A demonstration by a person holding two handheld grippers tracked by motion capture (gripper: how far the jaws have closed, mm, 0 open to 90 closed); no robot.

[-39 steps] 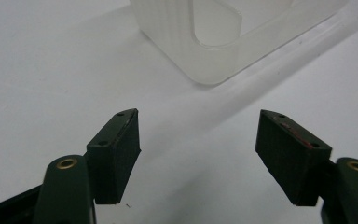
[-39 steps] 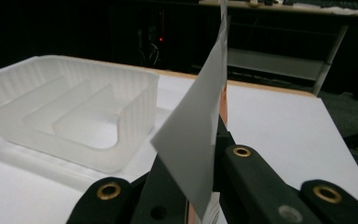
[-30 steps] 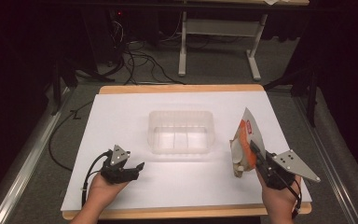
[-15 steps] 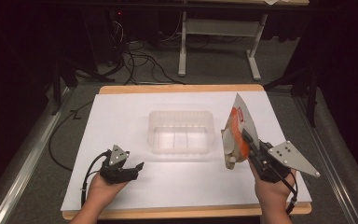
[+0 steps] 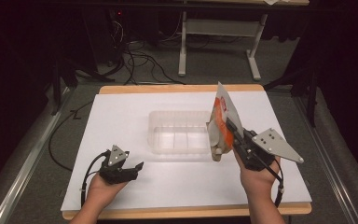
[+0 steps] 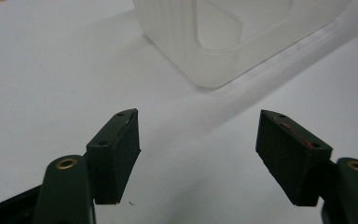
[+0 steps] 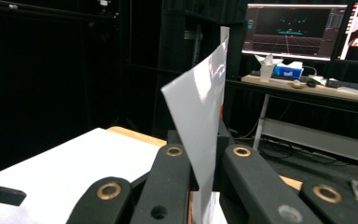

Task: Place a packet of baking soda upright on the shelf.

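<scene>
Right gripper (image 5: 229,125) pinches an orange-and-white pouch (image 5: 220,122), held upright and off the table (image 5: 121,112) over the right end of the clear plastic bin (image 5: 179,132). Right gripper view: pouch's silver back (image 7: 200,116) clamped between the jaws. Left gripper (image 5: 135,169) rests low at front left, jaws spread with nothing between them, well apart from the bin.

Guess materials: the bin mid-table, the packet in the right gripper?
Bin: looks like frosted translucent plastic; the white table shows through its walls, and its corners are rounded as if moulded. Packet: probably thin foil-lined plastic film, printed orange and white outside, glossy silver-grey inside; it stands as a stiff sheet in the right gripper.
</scene>
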